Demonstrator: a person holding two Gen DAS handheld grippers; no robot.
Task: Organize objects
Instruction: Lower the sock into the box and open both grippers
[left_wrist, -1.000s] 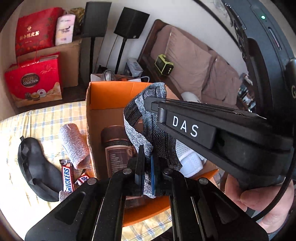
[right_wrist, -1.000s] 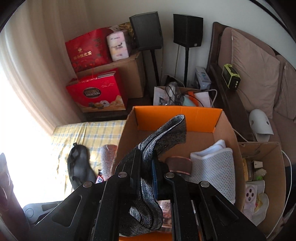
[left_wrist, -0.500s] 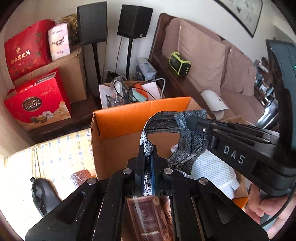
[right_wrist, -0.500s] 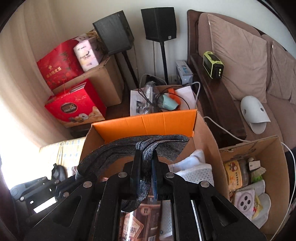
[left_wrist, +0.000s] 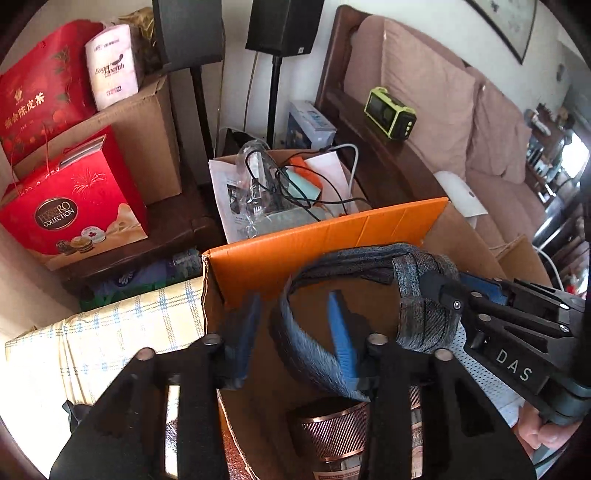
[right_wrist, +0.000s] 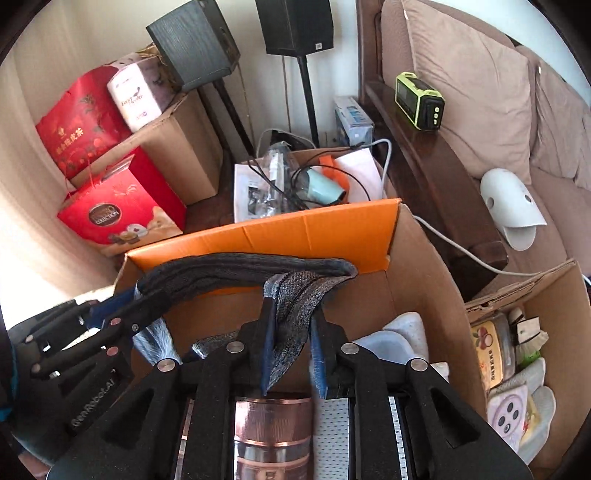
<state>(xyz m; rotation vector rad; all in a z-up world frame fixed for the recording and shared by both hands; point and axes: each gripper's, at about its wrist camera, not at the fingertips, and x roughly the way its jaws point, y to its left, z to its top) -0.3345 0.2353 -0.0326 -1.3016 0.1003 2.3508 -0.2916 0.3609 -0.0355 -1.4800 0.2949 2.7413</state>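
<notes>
Left gripper (left_wrist: 291, 332): jaws now spread wide; half a second ago they were pressed on the grey knit cloth (left_wrist: 369, 266). The cloth's left end hangs loose between the blue pads (left_wrist: 341, 332), draped against one.

Right gripper (right_wrist: 291, 350): jaws parted somewhat compared with half a second ago, with the cloth's other end bunched between them; whether they grip it cannot be told.

Cloth spans both grippers above the open cardboard box (right_wrist: 314, 229), over a copper-lidded jar (right_wrist: 273, 417) and white mesh item (left_wrist: 491, 384).

Judgement: release is under way; the cloth should drop into the box, completing this placement.
</notes>
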